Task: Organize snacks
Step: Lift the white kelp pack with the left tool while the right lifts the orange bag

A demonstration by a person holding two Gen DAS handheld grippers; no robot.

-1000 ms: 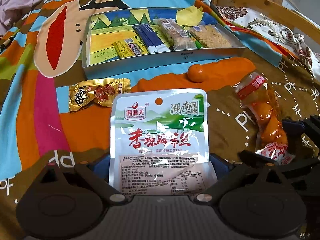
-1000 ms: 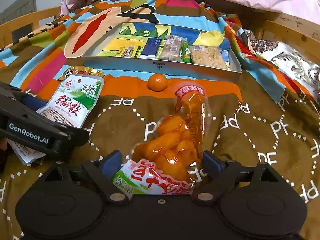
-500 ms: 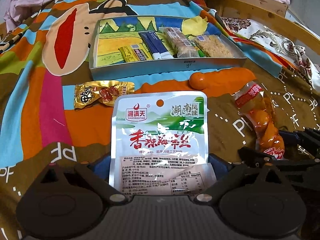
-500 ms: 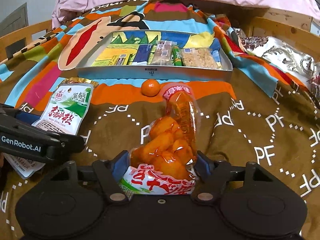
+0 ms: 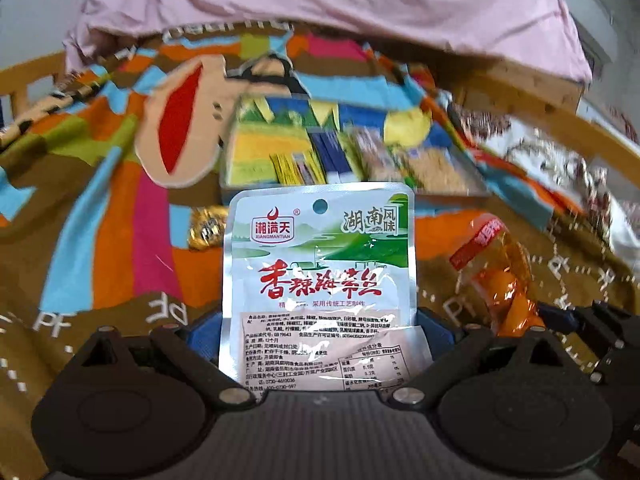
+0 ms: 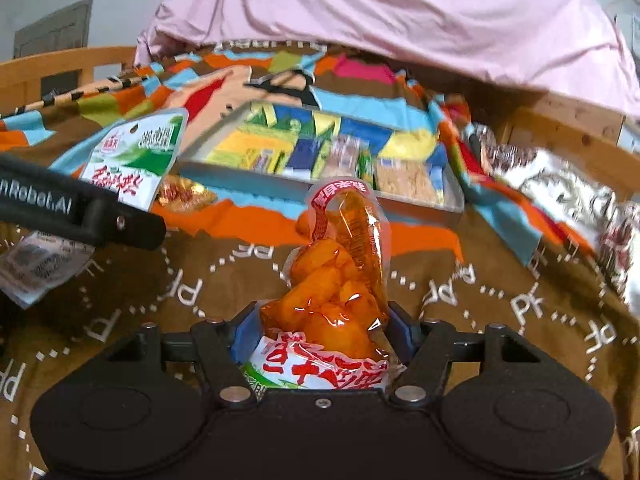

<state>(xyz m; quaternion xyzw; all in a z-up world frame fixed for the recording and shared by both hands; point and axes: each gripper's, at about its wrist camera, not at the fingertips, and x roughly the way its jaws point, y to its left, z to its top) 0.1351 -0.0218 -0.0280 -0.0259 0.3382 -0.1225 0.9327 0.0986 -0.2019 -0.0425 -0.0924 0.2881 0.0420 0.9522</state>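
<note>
My left gripper [image 5: 322, 332] is shut on a white and green seaweed snack packet [image 5: 320, 264], held upright off the bedspread. The same packet [image 6: 136, 156] shows at the left of the right wrist view, clamped by the left gripper's black finger [image 6: 100, 216]. The jaws of my right gripper [image 6: 322, 332] are closing, and their blue pads press both sides of a clear packet of orange pickled chunks [image 6: 336, 280], which is raised. Beyond both lies a shallow metal tray [image 6: 256, 184] with several snack bars laid side by side in it.
A gold wrapped snack [image 6: 180, 196] lies on the bedspread in front of the tray. A small orange fruit [image 6: 302, 222] peeks out behind the orange packet. A pink duvet [image 6: 400, 20] is heaped at the back. A wooden bed rail [image 6: 560, 124] runs along the right.
Both packets have come up off the bedspread and both views have tilted up toward the pink duvet. The right jaws have narrowed onto the orange packet.
</note>
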